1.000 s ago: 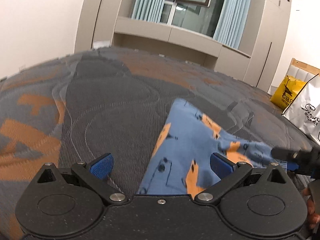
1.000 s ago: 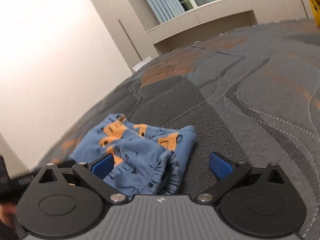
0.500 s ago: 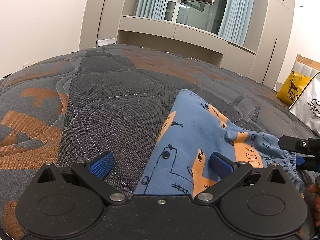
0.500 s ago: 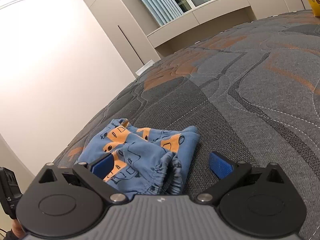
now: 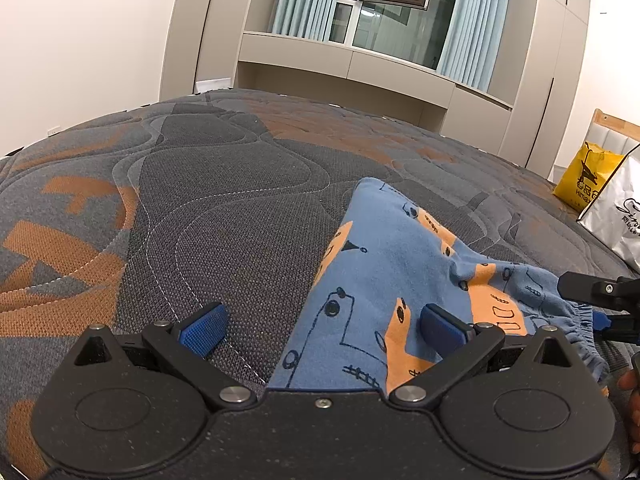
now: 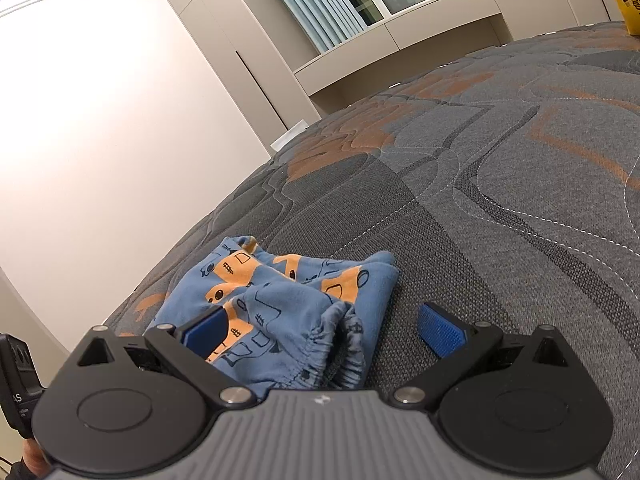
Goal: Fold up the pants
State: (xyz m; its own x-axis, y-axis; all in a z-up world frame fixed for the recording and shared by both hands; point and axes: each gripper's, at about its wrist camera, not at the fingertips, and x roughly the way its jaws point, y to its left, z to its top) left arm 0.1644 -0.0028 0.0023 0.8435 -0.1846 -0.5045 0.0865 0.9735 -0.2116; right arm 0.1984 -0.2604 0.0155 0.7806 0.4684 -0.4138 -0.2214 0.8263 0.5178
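Note:
Small blue pants with orange car prints lie folded on a grey and orange quilted mattress. In the left wrist view my left gripper is open, low over the pants' near left edge, its right pad over the cloth. In the right wrist view the pants lie bunched, the elastic waistband nearest. My right gripper is open, straddling the waistband, holding nothing. The right gripper's fingers show at the left view's right edge.
A yellow bag and a white bag stand at the mattress's far right. Cabinets and a curtained window lie beyond the bed. The white wall is left of the bed.
Both grippers have drawn slightly back and tilted up, so more of the room shows. The pants lie in the same place. Both stay open.

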